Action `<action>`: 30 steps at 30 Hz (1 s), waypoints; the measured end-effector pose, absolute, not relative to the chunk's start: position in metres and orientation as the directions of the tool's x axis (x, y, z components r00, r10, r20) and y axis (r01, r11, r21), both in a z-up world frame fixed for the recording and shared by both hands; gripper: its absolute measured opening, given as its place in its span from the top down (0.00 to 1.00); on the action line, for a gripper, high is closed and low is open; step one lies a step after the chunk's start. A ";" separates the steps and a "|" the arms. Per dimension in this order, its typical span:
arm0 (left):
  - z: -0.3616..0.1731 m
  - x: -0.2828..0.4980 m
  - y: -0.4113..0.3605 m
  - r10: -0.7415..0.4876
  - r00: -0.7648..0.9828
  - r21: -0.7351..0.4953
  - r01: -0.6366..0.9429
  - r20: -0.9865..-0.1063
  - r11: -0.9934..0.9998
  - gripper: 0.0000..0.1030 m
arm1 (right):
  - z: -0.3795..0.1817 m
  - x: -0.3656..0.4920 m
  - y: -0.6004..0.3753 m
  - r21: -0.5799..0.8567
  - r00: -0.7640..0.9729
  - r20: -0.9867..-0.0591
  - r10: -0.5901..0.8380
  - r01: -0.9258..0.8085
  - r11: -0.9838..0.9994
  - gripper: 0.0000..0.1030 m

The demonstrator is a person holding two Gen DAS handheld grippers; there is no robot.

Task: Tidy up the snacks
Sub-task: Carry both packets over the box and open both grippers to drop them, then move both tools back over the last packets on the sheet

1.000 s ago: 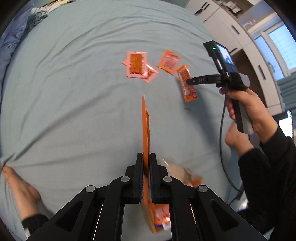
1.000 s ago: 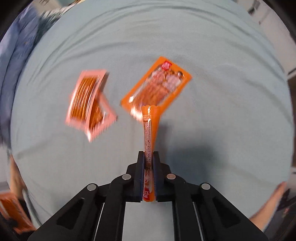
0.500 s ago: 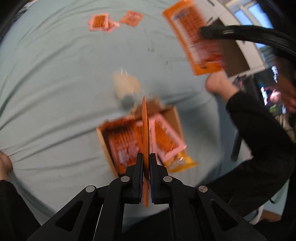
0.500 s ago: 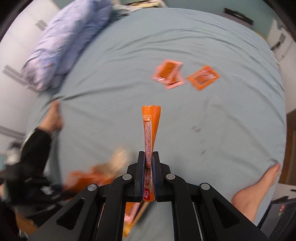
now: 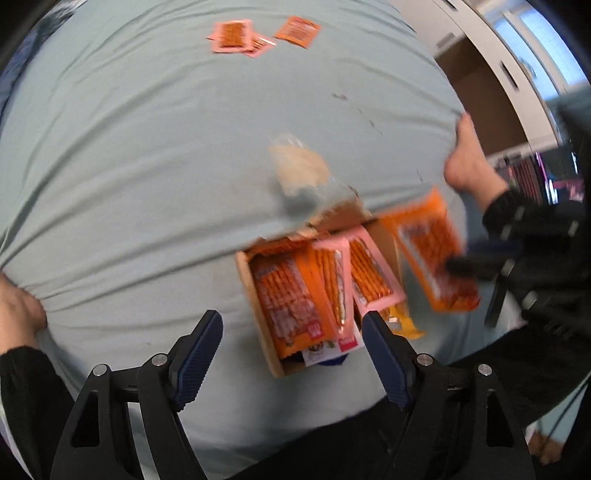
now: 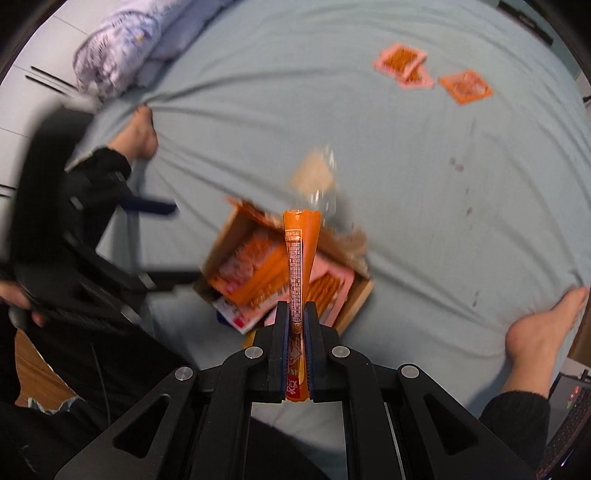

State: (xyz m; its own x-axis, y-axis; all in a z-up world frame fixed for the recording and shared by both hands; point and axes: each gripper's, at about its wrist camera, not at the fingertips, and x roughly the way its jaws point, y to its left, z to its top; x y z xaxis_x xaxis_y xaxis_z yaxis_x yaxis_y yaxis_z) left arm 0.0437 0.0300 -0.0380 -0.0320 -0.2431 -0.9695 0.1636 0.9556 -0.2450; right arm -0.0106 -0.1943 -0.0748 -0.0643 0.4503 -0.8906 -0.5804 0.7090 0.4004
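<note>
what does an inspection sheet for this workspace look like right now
surface: pale blue-green bedsheet, wrinkled, a few dark spots
job's things: open brown cardboard box holding orange and pink snack packets; orange snack packet in the right gripper; two pink packets and one orange packet loose at the far end
clutter: clear plastic bag beside the box
grippers: left gripper jaws open, empty; right jaws shut on the packet
cables: nothing seen
surroundings: floral pillow, white cabinets
</note>
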 end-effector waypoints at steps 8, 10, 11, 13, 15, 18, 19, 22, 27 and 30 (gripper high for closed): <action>-0.024 0.052 0.034 -0.276 -0.020 -0.275 0.144 -0.961 0.950 0.24 | -0.086 -0.001 -0.173 0.435 -0.146 -0.891 0.431 -0.548 0.714 0.86; -0.023 0.050 0.031 -0.272 -0.026 -0.272 0.160 -0.962 0.949 0.24 | -0.091 0.003 -0.169 0.456 -0.179 -0.885 0.430 -0.521 0.722 0.86; -0.022 0.049 0.029 -0.272 -0.026 -0.272 0.167 -0.962 0.948 0.24 | -0.092 0.005 -0.169 0.461 -0.181 -0.883 0.433 -0.514 0.724 0.86; -0.019 0.048 0.027 -0.272 -0.022 -0.271 0.180 -0.962 0.946 0.24 | -0.094 0.007 -0.173 0.451 -0.162 -0.887 0.432 -0.505 0.736 0.86; -0.017 0.047 0.025 -0.272 -0.019 -0.271 0.192 -0.962 0.943 0.24 | -0.095 0.013 -0.178 0.428 -0.141 -0.899 0.415 -0.486 0.762 0.86; -0.015 0.049 0.025 -0.277 -0.015 -0.275 0.186 -0.961 0.943 0.24 | -0.100 0.024 -0.190 0.386 -0.118 -0.920 0.374 -0.443 0.809 0.86; -0.015 0.049 0.025 -0.280 -0.014 -0.277 0.182 -0.960 0.943 0.24 | -0.101 0.027 -0.192 0.374 -0.109 -0.925 0.364 -0.435 0.819 0.86; -0.014 0.052 0.026 -0.281 -0.010 -0.278 0.174 -0.960 0.945 0.24 | -0.102 0.036 -0.195 0.348 -0.076 -0.934 0.349 -0.416 0.840 0.86; -0.015 0.058 0.026 -0.271 -0.011 -0.269 0.160 -0.962 0.950 0.24 | -0.095 0.041 -0.204 0.370 -0.036 -0.923 0.382 -0.351 0.860 0.86; -0.017 0.063 0.028 -0.276 -0.017 -0.275 0.148 -0.961 0.950 0.24 | -0.087 0.044 -0.209 0.371 0.014 -0.917 0.399 -0.340 0.864 0.79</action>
State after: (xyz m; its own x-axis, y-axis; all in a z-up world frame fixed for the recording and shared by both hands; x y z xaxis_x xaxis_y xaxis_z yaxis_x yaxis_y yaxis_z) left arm 0.0631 0.0283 -0.0172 -0.0166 -0.2755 -0.9611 0.1479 0.9500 -0.2749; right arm 0.0440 -0.2088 -0.0869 0.0137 0.3988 -0.9169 -0.3403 0.8642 0.3707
